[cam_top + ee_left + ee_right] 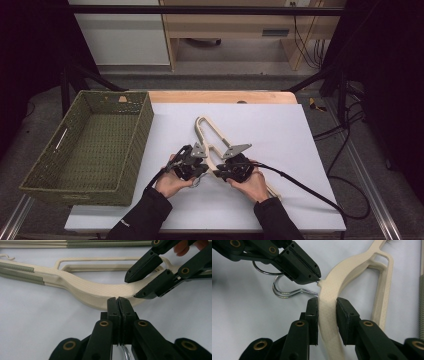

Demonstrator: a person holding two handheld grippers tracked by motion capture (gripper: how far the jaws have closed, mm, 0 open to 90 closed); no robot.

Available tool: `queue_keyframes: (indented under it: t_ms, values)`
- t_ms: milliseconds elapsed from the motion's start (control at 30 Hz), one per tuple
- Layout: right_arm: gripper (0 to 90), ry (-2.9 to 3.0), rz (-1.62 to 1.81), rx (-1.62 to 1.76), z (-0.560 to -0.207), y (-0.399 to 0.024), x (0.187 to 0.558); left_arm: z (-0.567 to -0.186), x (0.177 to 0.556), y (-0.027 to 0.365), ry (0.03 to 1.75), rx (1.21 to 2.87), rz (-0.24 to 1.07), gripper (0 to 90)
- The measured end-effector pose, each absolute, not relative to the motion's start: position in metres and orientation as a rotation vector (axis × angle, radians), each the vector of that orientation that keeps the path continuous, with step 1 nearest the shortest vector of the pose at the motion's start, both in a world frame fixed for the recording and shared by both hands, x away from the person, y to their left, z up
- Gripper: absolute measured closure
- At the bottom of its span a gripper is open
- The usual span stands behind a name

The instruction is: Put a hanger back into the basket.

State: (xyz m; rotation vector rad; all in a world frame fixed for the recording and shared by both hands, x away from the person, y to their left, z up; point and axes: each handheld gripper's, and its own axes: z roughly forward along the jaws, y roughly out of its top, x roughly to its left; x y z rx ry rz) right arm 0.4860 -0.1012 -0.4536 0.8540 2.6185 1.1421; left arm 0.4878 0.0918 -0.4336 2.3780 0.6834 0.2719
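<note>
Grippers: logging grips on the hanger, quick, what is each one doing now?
Left gripper: shut on the hanger's metal hook.
Right gripper: shut on the cream hanger.

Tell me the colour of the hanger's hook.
Shiny silver metal; the hook shows best in the right gripper view, beside the beige hanger.

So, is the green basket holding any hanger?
No, the green basket has nothing inside it; the beige hanger lies on the white table.
</note>
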Motion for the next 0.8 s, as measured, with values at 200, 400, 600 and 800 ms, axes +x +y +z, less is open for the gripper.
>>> queue_keyframes:
  t_ms: [200,400,600,800]
  values:
    - [71.9,2.617,1.139,0.868,-0.453,-0.101,0.485,-0.431,0.486,0.09,0.703,2.377,0.275,88.5]
    - [41.5,2.535,1.148,0.802,-0.444,-0.104,0.478,-0.422,0.48,0.083,0.722,2.397,0.319,88.5]
    - [35.5,2.48,1.128,0.733,-0.436,-0.105,0.466,-0.406,0.477,0.077,0.745,2.407,0.327,88.6]
    - [55.7,2.468,1.053,0.695,-0.434,-0.104,0.463,-0.392,0.477,0.069,0.781,2.389,0.316,88.5]
